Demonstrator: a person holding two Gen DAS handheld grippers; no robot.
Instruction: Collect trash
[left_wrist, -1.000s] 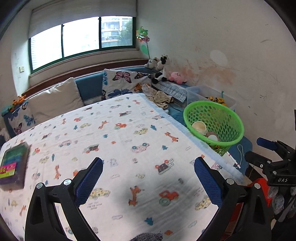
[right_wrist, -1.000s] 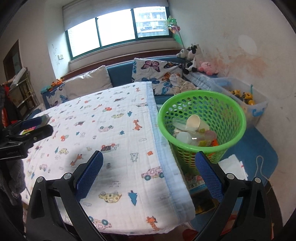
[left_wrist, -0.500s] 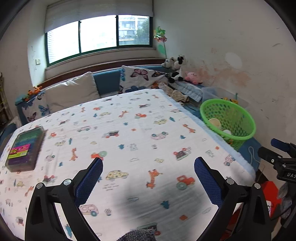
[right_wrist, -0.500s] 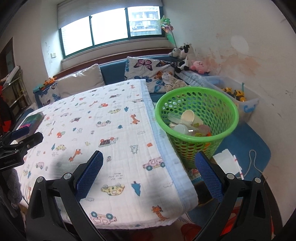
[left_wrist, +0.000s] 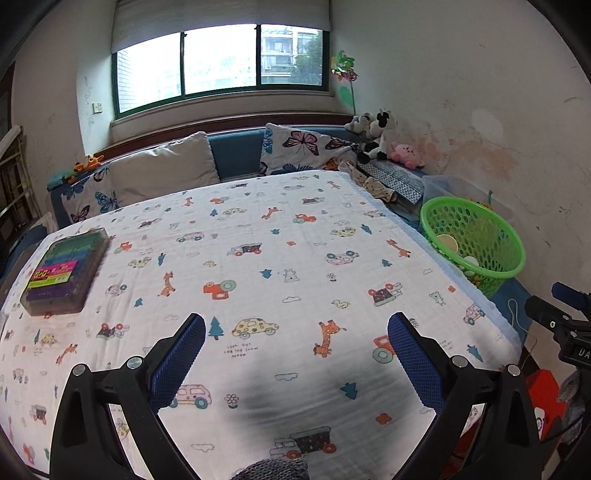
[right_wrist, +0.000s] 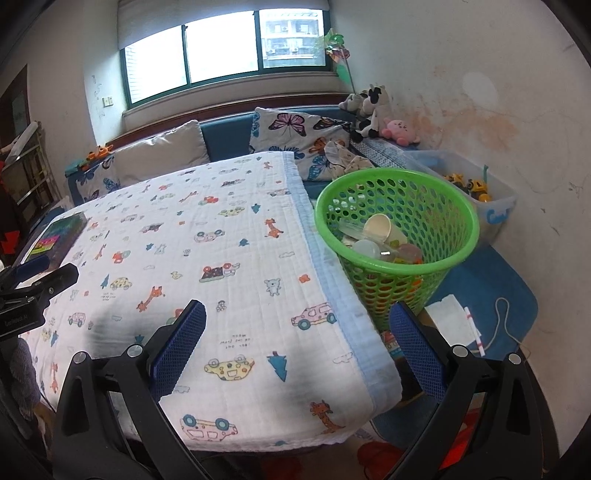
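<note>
— How far along are you with the trash?

— Nearly done, I judge. The green basket (right_wrist: 397, 236) beside the table (left_wrist: 280, 258) already holds a paper cup (right_wrist: 378, 227) and clear plastic cups. The cloth on the table shows no litter, only a colourful box (left_wrist: 64, 271) at its far left corner, which I don't count as trash.

— And your claws?

— My left claw (left_wrist: 295, 354) is spread wide with nothing in it, above the table's near edge. My right claw (right_wrist: 297, 341) is likewise wide apart and bare, over the table's right corner, near the basket.

— Anything left?

— Perhaps the white paper (right_wrist: 448, 317) on the floor just beside the basket.
</note>
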